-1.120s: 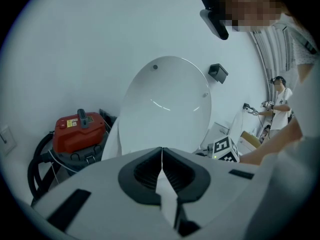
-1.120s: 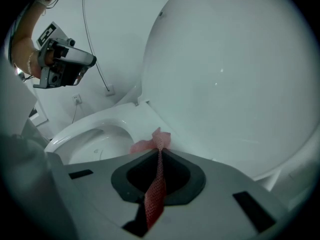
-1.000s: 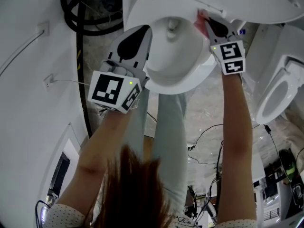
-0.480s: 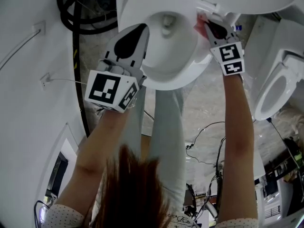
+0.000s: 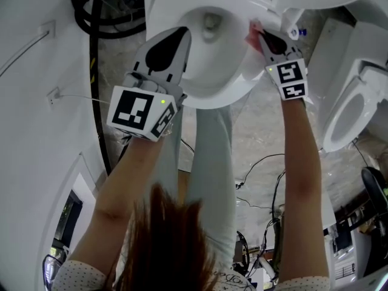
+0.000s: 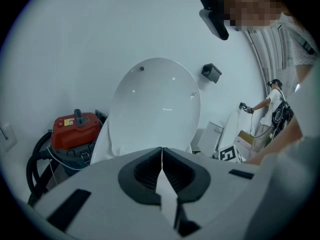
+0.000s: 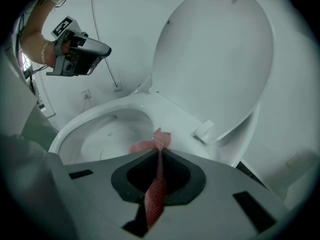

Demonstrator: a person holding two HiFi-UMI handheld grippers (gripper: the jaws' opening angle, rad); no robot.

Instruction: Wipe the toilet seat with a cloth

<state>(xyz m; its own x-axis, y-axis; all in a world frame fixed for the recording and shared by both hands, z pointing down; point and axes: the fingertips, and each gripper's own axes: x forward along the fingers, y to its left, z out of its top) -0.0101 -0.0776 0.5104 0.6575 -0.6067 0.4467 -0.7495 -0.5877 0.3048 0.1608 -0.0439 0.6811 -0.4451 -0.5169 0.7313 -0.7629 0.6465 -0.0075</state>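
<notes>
The white toilet's raised lid (image 6: 155,109) (image 7: 215,59) stands up behind the open bowl (image 5: 206,38). A pink cloth (image 7: 152,143) (image 5: 252,31) rests on the seat rim (image 7: 170,115) at its right rear, close to the hinge. My right gripper (image 5: 259,34) (image 7: 160,153) is shut on this cloth and presses it to the rim. My left gripper (image 5: 180,35) (image 6: 161,153) hovers over the bowl's left side, jaws shut with nothing between them. It also shows in the right gripper view as the left gripper (image 7: 80,56), held in the air.
A red vacuum (image 6: 75,129) with a black hose (image 5: 91,17) sits left of the toilet. A second toilet (image 5: 348,114) stands at the right. Cables (image 5: 260,168) lie on the floor below. Another person (image 6: 272,104) stands far off at the right.
The head view has drifted, so the toilet sits a little higher and further left. My right gripper keeps the cloth on the rim near the hinge. The left gripper barely moves.
</notes>
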